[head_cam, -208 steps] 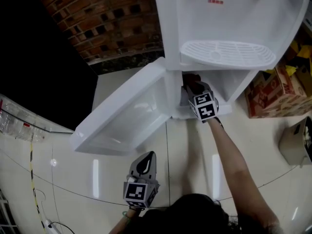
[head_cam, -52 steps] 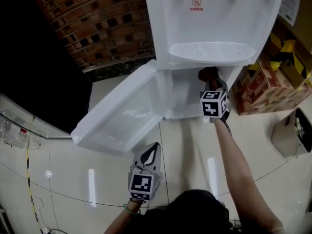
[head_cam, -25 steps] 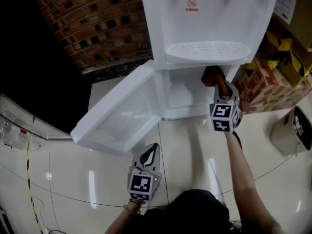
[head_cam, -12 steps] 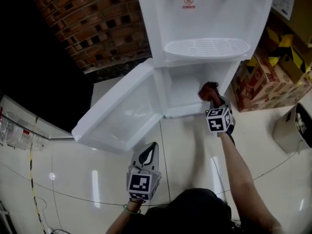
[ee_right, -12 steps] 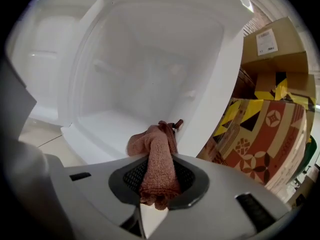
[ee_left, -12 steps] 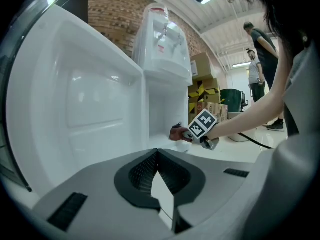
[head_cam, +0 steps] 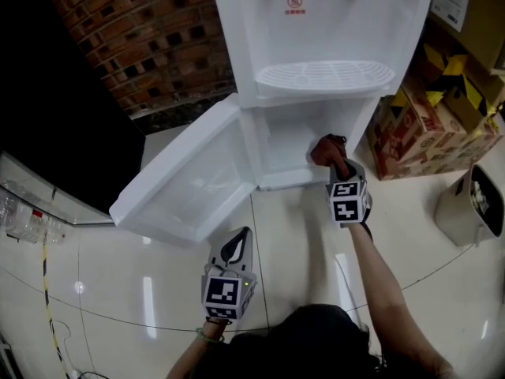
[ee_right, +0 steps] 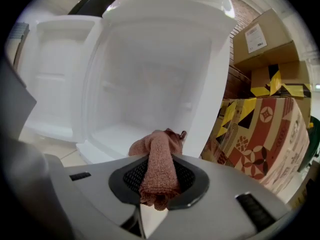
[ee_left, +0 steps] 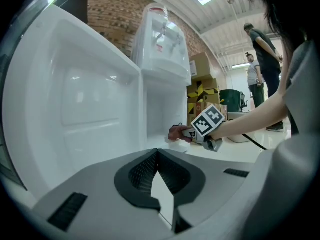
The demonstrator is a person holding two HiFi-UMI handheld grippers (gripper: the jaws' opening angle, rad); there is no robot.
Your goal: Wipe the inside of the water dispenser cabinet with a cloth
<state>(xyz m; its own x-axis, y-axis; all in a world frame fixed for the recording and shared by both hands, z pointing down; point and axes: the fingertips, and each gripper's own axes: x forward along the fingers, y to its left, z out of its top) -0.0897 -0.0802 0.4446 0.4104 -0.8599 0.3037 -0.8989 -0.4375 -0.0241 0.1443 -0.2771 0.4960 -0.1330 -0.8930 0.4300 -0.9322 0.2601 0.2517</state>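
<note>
Glossy pale floor [head_cam: 300, 235] in front of a brick wall [head_cam: 142, 30], with a white water dispenser standing on it. Brownish-pink cloth [ee_right: 159, 164] bunched and clamped between the jaws of the right tool [ee_right: 159, 181], its free end protruding ahead of them. In the head view, cloth [head_cam: 325, 150] and right tool [head_cam: 335, 164] sit at the lower right of the cabinet [head_cam: 288, 136] mouth, beside its right wall; contact with the plastic cannot be confirmed. Door [head_cam: 185, 180] swung fully open to the left. Left tool [ee_left: 159, 179] held low and well apart, jaws closed together with nothing between them. Printed cardboard boxes [head_cam: 418, 133] stand just right of the dispenser.

Probable hazards: only a narrow fold is gripped, so friction against the wall could drag the cloth free. With little cloth ahead of the jaws, hard tips might scrape the liner.
</note>
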